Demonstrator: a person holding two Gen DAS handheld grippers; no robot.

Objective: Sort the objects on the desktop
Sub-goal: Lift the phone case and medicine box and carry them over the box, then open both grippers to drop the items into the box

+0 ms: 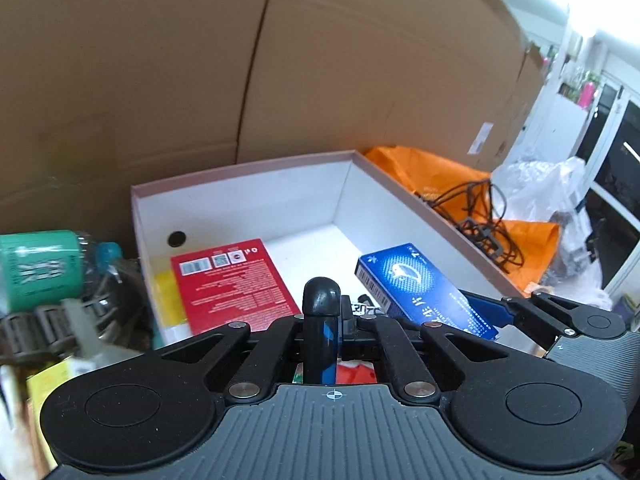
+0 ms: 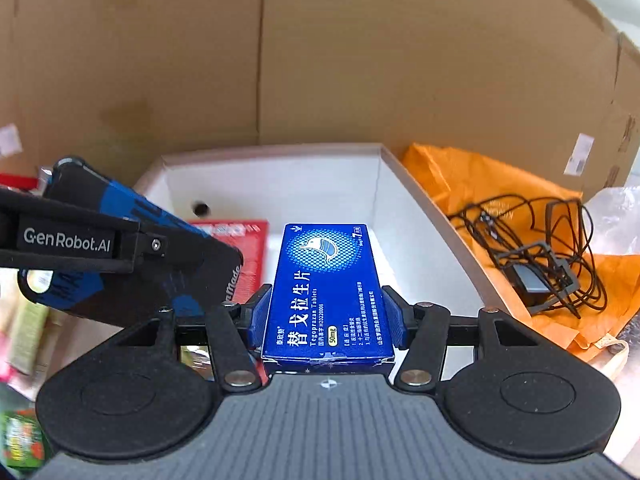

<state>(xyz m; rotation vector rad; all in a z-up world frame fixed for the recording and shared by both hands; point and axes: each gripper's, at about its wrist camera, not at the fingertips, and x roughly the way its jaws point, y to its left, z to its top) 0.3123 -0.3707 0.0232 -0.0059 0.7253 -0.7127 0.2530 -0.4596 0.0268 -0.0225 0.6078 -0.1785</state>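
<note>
The right tool (image 2: 326, 316) grips a blue medicine box (image 2: 326, 292) by its long sides, the blue pads pressed against both edges, the box lying flat and pointing away toward the far wall. It hangs over the near end of an open white box (image 2: 276, 184) with a pinkish rim. In the left wrist view the same blue medicine box (image 1: 420, 292) shows at the right, above the white box (image 1: 240, 204).

The left tool (image 1: 322, 320) is closed, its fingers together on a flat black and blue object (image 2: 132, 248); from its own camera only a rounded dark edge of that object shows edge-on, so what it is stays uncertain, perhaps a phone-sized case. In the right wrist view it sits to the left of the medicine box, tilted, near the left wall of the white box.

Inside the white box a red packet (image 1: 228, 284) lies flat on the floor at the left, with a yellow item (image 1: 168, 300) just beside it.

To the right of the white box lies an orange bag (image 2: 500, 200) with a tangle of black cable (image 2: 540, 248) on top. A brown cardboard wall (image 2: 320, 52) stands behind everything. At far left a green-labelled bottle (image 1: 40, 268) lies on its side.
</note>
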